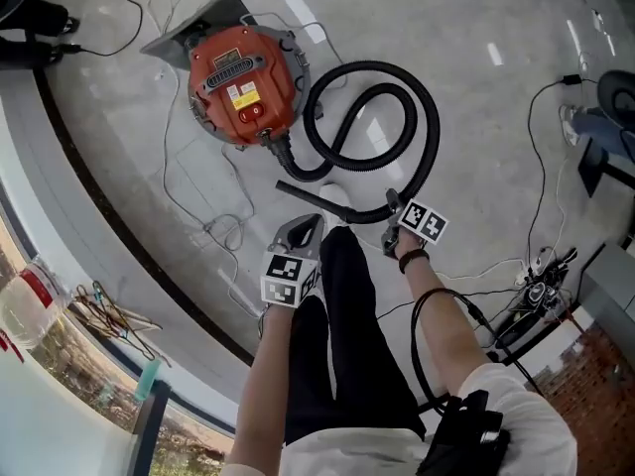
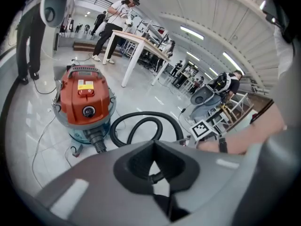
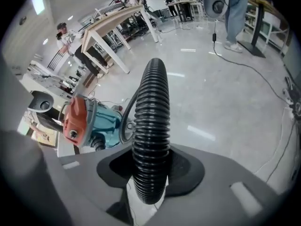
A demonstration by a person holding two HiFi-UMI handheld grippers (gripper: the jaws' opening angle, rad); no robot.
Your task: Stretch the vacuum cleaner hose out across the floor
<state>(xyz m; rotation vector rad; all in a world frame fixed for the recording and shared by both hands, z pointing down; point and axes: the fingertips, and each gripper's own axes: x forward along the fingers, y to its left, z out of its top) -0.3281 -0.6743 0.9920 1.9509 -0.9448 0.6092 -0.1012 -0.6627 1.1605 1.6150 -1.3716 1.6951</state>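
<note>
While the black hose (image 1: 431, 132) lies looped on the pale floor (image 1: 476, 58) beside the red vacuum cleaner (image 1: 243, 82), the right gripper (image 1: 393, 221) pinches its ribbed length; the left gripper (image 1: 304, 232) (pressed together, empty) hangs nearby. The cleaner's yellow label (image 1: 241, 95) is unreadable.

Black hose (image 1: 425, 117), orange vacuum cleaner (image 1: 243, 82)

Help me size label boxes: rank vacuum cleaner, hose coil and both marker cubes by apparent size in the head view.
1. hose coil
2. vacuum cleaner
3. left marker cube and right marker cube: alike.
</note>
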